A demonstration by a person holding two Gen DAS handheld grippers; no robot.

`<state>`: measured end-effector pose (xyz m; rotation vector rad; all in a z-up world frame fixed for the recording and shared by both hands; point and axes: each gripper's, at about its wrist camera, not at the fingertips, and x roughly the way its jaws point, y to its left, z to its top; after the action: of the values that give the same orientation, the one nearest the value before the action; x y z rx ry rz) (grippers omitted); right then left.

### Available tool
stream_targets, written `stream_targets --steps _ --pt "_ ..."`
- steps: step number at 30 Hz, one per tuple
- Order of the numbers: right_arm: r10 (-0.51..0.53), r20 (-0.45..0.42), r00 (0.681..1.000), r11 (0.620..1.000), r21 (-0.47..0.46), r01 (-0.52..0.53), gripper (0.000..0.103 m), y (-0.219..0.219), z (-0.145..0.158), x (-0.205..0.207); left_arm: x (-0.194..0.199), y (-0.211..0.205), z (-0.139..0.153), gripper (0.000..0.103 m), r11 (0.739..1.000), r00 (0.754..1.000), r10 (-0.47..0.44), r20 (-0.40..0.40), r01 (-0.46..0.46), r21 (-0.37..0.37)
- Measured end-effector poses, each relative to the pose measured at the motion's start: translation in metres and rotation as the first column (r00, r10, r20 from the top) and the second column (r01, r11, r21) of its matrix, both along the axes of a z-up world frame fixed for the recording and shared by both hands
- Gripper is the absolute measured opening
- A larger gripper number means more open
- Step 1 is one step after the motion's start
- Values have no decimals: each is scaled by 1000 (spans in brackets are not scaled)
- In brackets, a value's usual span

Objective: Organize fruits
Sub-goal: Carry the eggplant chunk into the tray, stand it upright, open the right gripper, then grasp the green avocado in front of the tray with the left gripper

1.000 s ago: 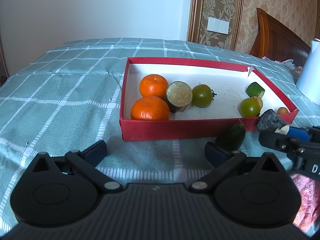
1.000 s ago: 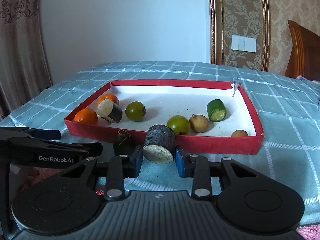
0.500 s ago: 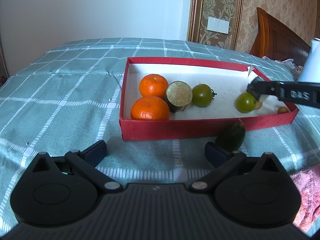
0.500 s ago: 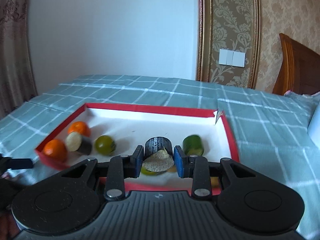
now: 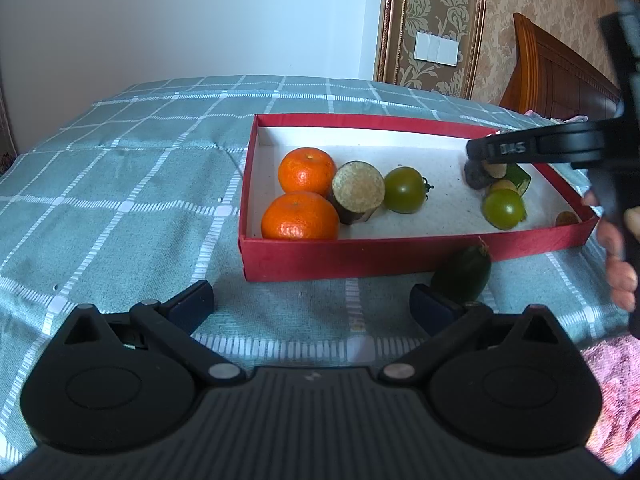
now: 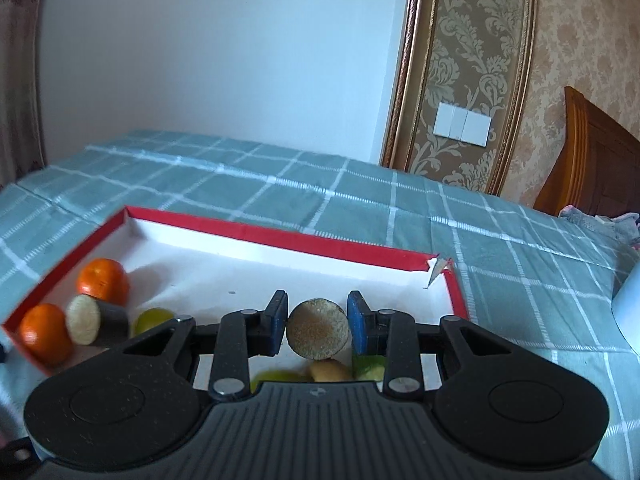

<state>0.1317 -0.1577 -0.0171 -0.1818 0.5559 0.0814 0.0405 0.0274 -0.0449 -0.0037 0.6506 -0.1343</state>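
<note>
A red tray (image 5: 360,258) with a white floor lies on the bed. It holds two oranges (image 5: 300,216), a dark cut stalk piece (image 5: 357,192), green tomatoes (image 5: 405,189) and small fruits at its right end. My right gripper (image 6: 318,322) is shut on a second dark stalk piece (image 6: 318,334) and holds it over the tray's right part; it shows in the left wrist view (image 5: 478,174) too. My left gripper (image 5: 312,300) is open and empty above the bedspread in front of the tray. A dark green fruit (image 5: 464,274) lies outside the tray by its right finger.
The teal checked bedspread (image 5: 120,184) covers the bed. A pink cloth (image 5: 612,392) lies at the near right. A wooden headboard (image 6: 600,160) and a white object (image 6: 628,312) stand on the right.
My right gripper has carried the stalk piece from in front of the tray up and over its right part. The left gripper has stayed still.
</note>
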Motion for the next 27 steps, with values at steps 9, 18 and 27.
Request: stream_targets --steps 9,18,27 --pt "9 -11 1000 997 -75 -10 32 14 -6 15 1 -1 0 103 1000 1000 0 -2 0 10" --pt "24 -26 999 997 -77 -26 70 13 -8 15 1 -5 -1 103 999 1000 1 -8 0 39" --pt "12 54 998 1000 0 -12 86 -13 -1 -41 -6 -6 1 103 999 1000 -28 6 28 28"
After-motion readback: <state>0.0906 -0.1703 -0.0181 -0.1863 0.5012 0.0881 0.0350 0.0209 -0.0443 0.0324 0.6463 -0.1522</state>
